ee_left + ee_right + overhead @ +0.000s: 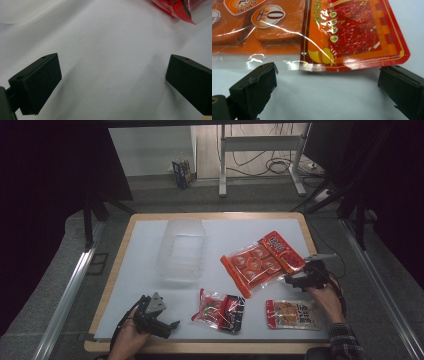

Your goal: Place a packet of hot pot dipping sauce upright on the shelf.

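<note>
Red pack [352,35] edge between open right tongs [327,87]

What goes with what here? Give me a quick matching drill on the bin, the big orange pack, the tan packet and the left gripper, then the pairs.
Things:
1. bin
2. big orange pack
3. tan packet
4. left gripper

Places or states:
A. open over bare white mat, near the front edge
B. just ahead of the right gripper, whose jaws are open
C. clear, empty, toward the back of the mat
D. front right, beside the person's right forearm

Pairs: 1-C, 2-B, 3-D, 4-A
</note>
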Demonstrator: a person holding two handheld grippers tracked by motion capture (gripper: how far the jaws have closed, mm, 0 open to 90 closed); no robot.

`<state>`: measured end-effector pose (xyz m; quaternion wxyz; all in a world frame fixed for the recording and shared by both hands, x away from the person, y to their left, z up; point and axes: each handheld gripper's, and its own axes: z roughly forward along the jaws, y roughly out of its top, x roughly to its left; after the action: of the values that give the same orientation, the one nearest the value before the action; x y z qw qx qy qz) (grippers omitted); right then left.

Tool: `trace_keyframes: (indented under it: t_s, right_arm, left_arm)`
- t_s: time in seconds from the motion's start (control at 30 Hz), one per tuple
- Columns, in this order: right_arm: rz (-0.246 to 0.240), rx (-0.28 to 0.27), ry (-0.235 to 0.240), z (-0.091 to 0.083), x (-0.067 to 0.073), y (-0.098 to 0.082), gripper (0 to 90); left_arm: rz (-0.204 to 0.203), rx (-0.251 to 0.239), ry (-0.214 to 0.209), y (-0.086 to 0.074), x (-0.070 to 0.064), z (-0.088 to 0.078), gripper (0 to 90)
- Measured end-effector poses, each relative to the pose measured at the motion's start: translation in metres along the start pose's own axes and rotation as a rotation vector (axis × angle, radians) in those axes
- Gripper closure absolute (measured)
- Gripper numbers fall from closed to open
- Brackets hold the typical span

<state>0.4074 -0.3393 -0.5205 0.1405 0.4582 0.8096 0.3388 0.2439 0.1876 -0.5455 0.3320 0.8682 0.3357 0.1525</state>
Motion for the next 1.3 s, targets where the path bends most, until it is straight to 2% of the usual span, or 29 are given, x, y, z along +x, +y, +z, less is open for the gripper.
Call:
trace_keyframes:
  t_s: [0.23, 0.4, 0.57, 0.63, 0.73, 0.87, 1.0, 1.03, 1.3]
  right_arm:
    - [-0.009, 0.002, 0.019, 0.004, -0.003, 0.007, 1.7]
    - [-0.022, -0.023, 0.023, 0.002, 0.0, 0.016, 2.7]
    - [-0.005, -0.052, 0.038, 0.0, 0.002, 0.026, 3.4]
    - [0.009, -0.05, 0.039, 0.001, 0.002, 0.029, 3.8]
    - [0.002, -0.044, 0.04, 0.001, 0.001, 0.033, 7.1]
    - [0.009, -0.028, 0.037, 0.002, -0.001, 0.041, 23.4]
    - [0.015, -0.017, 0.048, 0.003, -0.003, 0.048, 31.4]
    - [0.014, -0.007, 0.053, 0.004, -0.004, 0.052, 35.9]
    - [0.0, 0.029, 0.069, 0.009, -0.007, 0.064, 45.5]
  left_arm:
    - [-0.001, 0.003, 0.002, 0.0, 0.0, 0.001, 0.4]
    - [-0.003, 0.005, 0.005, 0.0, 0.0, 0.001, 0.4]
    - [-0.004, 0.008, 0.006, -0.001, 0.001, 0.001, 0.4]
    - [-0.003, 0.01, 0.007, -0.001, 0.001, 0.001, 0.4]
    - [-0.005, 0.011, 0.006, -0.001, 0.001, 0.002, 0.4]
    - [-0.005, 0.011, 0.006, -0.001, 0.001, 0.002, 0.4]
    - [-0.007, 0.012, 0.006, -0.001, 0.001, 0.002, 0.4]
    - [-0.007, 0.013, 0.006, -0.001, 0.001, 0.002, 0.4]
    - [-0.006, 0.013, 0.006, -0.001, 0.001, 0.002, 0.4]
